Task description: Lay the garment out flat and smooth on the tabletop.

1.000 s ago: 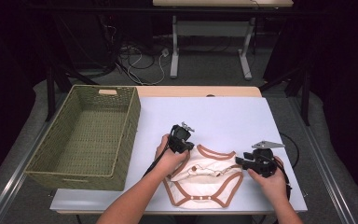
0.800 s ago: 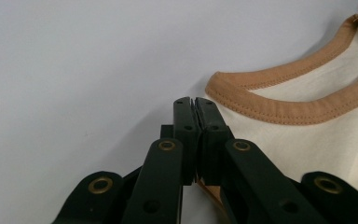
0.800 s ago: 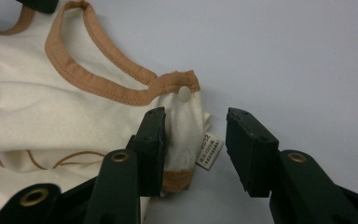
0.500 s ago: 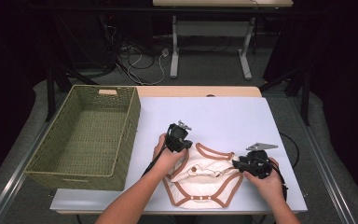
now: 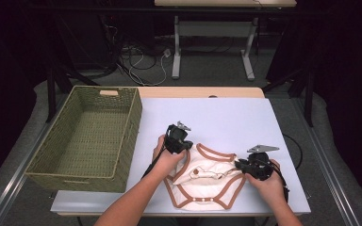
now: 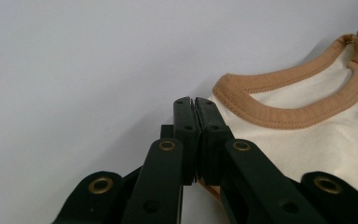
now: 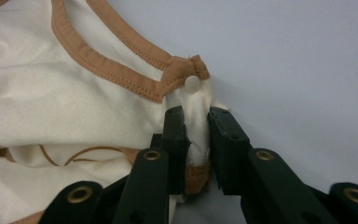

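Person's forearms: they come in from the near edge of the table (image 5: 273,122), one hand on each gripper
Garment: a cream baby bodysuit (image 5: 207,181) with tan trim lies bunched on the white tabletop near the front edge, between the two hands; snap studs show along its lower hem
Right gripper (image 7: 196,122): in the right gripper view its jaws have just been closing and now pinch a gathered fold of cream cloth between the pads – a narrow gap remains, filled by the fabric; a white snap (image 7: 192,83) on the tan corner sits just beyond the tips
Right gripper, from above (image 5: 243,165): at the garment's right edge, a grey plate on top, its cable trailing toward the table's right side
Left gripper (image 6: 196,109): jaws pressed together, pads meeting, at the garment's tan-bound edge – a sliver of tan trim shows beneath them, so it appears clamped on the hem
Left gripper, from above (image 5: 181,148): at the garment's upper left corner
Basket (image 5: 52,160): a green woven basket stands to the left of the garment, well apart, on the table's left edge
Beyond: cables on the floor (image 5: 143,70) and a second table's legs past the far edge
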Demonstrator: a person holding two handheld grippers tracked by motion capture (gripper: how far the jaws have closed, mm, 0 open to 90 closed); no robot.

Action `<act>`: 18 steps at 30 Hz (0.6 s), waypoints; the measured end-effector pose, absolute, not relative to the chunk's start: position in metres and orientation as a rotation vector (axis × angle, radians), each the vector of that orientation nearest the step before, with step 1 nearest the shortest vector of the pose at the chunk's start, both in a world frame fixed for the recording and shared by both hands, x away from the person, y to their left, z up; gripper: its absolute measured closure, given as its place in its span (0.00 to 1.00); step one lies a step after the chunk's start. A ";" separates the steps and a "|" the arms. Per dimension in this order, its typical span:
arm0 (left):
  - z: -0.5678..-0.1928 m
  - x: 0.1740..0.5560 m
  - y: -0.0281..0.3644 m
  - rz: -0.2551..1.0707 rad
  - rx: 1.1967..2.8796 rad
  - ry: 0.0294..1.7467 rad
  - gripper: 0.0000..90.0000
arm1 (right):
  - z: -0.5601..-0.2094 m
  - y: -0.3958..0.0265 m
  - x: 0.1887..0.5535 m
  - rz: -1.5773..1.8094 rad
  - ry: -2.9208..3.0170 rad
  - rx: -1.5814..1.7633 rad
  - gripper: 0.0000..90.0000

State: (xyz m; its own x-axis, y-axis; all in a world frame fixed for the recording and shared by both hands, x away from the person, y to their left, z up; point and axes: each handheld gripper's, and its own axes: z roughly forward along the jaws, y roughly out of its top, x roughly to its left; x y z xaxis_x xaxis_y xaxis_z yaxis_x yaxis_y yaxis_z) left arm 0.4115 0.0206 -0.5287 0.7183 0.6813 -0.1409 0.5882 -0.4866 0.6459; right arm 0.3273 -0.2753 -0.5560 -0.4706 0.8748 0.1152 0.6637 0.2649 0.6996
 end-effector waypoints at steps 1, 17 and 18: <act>-0.528 0.411 0.021 0.174 2.227 0.959 0.98 | -0.556 -0.275 0.327 1.009 2.248 1.410 0.87; -0.510 0.407 0.033 0.206 2.147 0.977 0.98 | -0.527 -0.264 0.326 0.988 2.214 1.276 0.89; -0.509 0.406 0.033 0.211 2.146 0.974 0.98 | -0.526 -0.265 0.327 0.990 2.213 1.253 0.89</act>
State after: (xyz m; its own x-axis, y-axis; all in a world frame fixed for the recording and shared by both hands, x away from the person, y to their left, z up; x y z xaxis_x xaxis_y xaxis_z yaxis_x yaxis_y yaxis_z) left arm 0.4061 0.0333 -0.5086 0.6957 0.7026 -0.1496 0.5778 -0.4236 0.6977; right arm 0.3269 -0.2646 -0.5261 -0.5120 0.8590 -0.0059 0.5681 0.3438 0.7477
